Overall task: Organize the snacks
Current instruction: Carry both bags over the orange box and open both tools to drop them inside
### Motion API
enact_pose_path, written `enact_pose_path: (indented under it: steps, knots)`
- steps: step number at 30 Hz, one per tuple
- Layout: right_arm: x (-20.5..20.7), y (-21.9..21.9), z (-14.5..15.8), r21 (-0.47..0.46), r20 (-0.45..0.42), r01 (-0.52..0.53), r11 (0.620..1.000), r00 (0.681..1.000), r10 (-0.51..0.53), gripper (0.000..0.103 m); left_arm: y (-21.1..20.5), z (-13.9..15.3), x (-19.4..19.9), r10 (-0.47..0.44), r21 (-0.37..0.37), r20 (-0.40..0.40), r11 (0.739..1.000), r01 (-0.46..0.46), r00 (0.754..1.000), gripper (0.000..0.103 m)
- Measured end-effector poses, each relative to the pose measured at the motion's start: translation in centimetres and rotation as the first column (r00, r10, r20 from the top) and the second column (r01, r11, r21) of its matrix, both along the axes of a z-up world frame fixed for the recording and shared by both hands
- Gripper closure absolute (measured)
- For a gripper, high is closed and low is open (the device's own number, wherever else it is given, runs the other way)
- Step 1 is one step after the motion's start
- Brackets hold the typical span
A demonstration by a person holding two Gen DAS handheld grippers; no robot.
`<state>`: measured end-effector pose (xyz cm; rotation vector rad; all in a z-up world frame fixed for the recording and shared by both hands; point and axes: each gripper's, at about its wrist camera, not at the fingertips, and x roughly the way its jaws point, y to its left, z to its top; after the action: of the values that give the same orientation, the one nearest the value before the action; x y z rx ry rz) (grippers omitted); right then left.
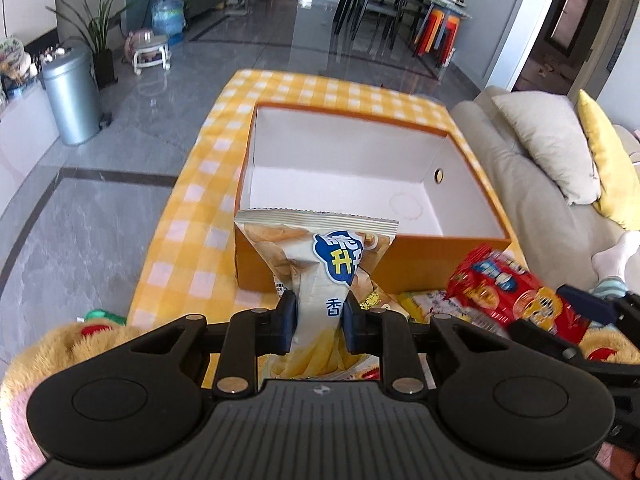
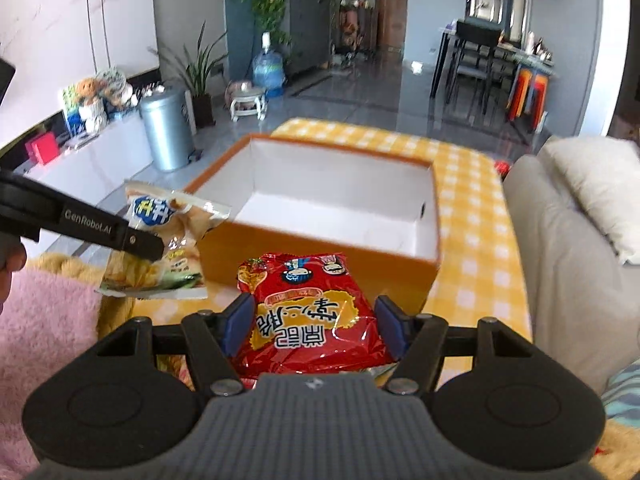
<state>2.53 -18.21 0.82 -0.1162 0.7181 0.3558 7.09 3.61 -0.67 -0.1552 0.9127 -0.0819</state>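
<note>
box [image 1: 420,268] orange, white inside | tablecloth [image 1: 192,220] yellow-white check | packet [image 2: 316,312] red

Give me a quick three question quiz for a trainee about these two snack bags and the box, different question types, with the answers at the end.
1. True or false: the orange cardboard box with white inside already holds a snack.
2. Which gripper grips the pale crinkly chip bag: A left gripper, B right gripper?
3. Fill in: the shiny red snack packet sits between the right gripper's ____.

Key: 1 false, it is empty. 2 A. 3 jaws.
</note>
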Motion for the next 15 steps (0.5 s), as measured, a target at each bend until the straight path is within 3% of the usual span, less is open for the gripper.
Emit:
enact_pose_path:
  steps: [7, 15]
  knots:
    - [0.5, -0.7, 3.0, 0.009, 0.104, 0.036, 0.999, 0.994, -0.037, 0.039, 0.0, 2.1, 0.5, -0.035, 0.014, 0.067, 0.999, 0.034, 0.997, 0.077]
    - [4.5, 0.3, 4.5, 0.024, 0.167, 0.038, 0.999, 0.985, -0.042, 0.039, -0.2, 3.2, 3.4, -0.075, 0.024, 0.088, 0.997, 0.073, 0.993, 0.077]
